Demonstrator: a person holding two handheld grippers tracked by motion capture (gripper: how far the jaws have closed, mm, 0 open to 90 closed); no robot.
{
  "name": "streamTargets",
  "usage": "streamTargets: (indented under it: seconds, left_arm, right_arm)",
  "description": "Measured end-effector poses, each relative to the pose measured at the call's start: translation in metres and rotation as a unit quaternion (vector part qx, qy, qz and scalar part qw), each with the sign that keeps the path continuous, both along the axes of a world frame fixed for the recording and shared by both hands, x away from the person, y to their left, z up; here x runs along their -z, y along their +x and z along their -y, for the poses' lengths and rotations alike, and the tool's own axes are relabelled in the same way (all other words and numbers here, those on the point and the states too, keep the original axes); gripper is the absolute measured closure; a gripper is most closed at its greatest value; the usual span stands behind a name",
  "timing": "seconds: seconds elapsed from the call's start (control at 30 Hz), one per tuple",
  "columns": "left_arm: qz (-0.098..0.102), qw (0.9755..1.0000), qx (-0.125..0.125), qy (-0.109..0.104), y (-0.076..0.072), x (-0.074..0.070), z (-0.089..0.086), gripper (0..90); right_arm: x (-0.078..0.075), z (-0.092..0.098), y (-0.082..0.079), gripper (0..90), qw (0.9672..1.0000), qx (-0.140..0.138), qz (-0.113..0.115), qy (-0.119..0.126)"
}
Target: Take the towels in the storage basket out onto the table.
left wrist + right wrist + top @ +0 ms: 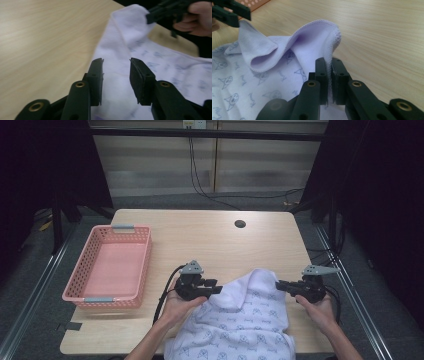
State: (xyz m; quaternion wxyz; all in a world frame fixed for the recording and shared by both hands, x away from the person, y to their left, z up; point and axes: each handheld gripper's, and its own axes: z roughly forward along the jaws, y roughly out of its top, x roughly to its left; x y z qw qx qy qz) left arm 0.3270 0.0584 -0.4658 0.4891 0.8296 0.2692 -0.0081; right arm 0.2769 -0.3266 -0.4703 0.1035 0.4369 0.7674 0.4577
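A pale lilac garment (240,320) printed with small cartoon faces lies at the table's near edge, between the person's two hands. My right gripper (279,285) is shut on its far right hem; in the right gripper view the stitched edge (329,37) rises out of the closed jaws (328,60) and the garment (262,50) folds over. My left gripper (218,290) hovers at the garment's far left part. Its jaws stand open (116,60) with the garment (130,42) lying beneath the gap, nothing pinched.
A pink plastic basket (102,302) stands on the left side of the wooden table (210,240), and its corner (254,2) shows behind the left gripper (229,12). A round cable hole (240,224) sits near the far edge. Bare wood lies beyond the garment.
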Motion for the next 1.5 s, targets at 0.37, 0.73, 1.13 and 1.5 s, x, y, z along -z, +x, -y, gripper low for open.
streamTargets:
  seconds: [0.37,0.73,1.13,1.5]
  left_arm:
    - [-0.022,0.9956,0.052,0.075,-0.001,0.028,0.009,74.1]
    - [0.025,0.9991,-0.014,-0.032,0.001,-0.017,-0.032,81.1]
    - [0.051,0.9926,-0.055,-0.095,0.015,-0.06,-0.061,80.6]
    - [0.085,0.9863,-0.1,-0.101,0.027,-0.085,-0.073,81.8]
  right_arm:
    - [-0.001,0.003,0.0,84.8,1.0,0.004,-0.002,0.003]
    - [-0.013,0.012,-0.001,84.8,0.9993,0.02,0.017,0.025]
    - [-0.041,0.02,0.008,84.8,0.9972,0.035,0.05,0.044]
    - [-0.073,0.023,0.023,84.8,0.9954,0.034,0.078,0.044]
